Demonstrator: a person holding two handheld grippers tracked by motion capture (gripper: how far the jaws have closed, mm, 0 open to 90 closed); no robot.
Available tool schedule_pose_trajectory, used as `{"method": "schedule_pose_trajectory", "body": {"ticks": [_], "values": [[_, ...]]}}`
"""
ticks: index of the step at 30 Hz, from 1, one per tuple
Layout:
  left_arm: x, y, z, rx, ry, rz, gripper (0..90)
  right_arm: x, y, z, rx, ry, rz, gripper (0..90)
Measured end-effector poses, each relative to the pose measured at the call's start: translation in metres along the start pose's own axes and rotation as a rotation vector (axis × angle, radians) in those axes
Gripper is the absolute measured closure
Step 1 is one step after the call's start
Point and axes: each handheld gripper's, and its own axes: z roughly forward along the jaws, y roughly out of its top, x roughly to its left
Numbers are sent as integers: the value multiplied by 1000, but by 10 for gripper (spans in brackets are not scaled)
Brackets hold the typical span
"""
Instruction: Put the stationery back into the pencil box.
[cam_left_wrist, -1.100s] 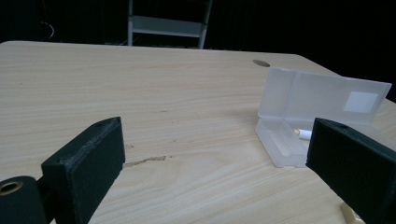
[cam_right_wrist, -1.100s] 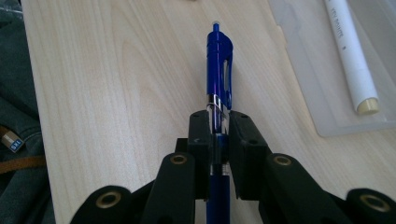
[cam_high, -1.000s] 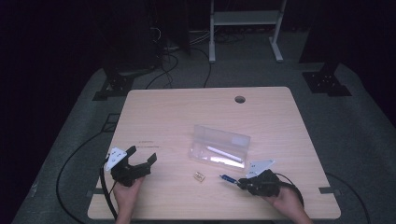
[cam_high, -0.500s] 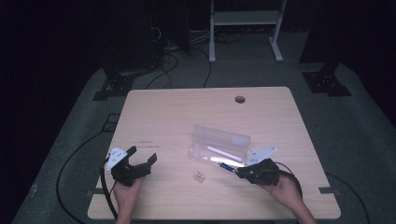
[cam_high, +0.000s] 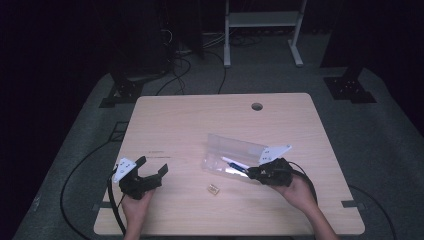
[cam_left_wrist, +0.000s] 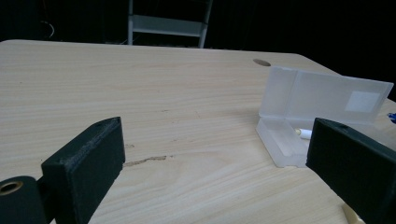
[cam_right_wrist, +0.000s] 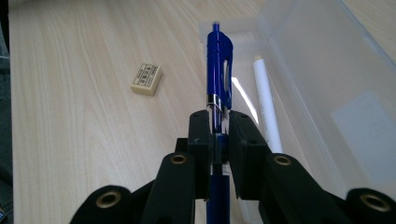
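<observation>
- Black jaws of the right gripper (cam_right_wrist: 218, 140) are clamped on a blue pen (cam_right_wrist: 218, 70); the barrel runs between the pads and the clip end projects forward past them.
- Pen position: its tip end lies over the open tray of a clear plastic case (cam_right_wrist: 327, 84), above the table (cam_right_wrist: 84, 140); contact with the case cannot be determined.
- Case contents: a white pen (cam_right_wrist: 266, 107) lies along the tray, just beside the blue pen. The lid stands raised along the far side.
- In the high view, the right gripper (cam_high: 255, 172) sits at the near right edge of the case (cam_high: 235, 150), held by the right hand (cam_high: 295, 190).
- A small tan eraser (cam_high: 213, 188) lies on the table just in front of the case, clear of both grippers.
- Left gripper (cam_high: 150, 167): jaws spread wide, nothing between them, well apart from the case at the table's near left.
</observation>
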Motion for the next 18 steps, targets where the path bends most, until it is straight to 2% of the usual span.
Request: {"method": "schedule_pose_trajectory", "body": {"ticks": [9, 18], "values": [[1, 0, -1, 0, -1, -4, 34, -6, 16, 10, 22, -3, -17, 791], [1, 0, -1, 0, 0, 0, 34, -11, 30, 14, 23, -8, -35, 791]]}}
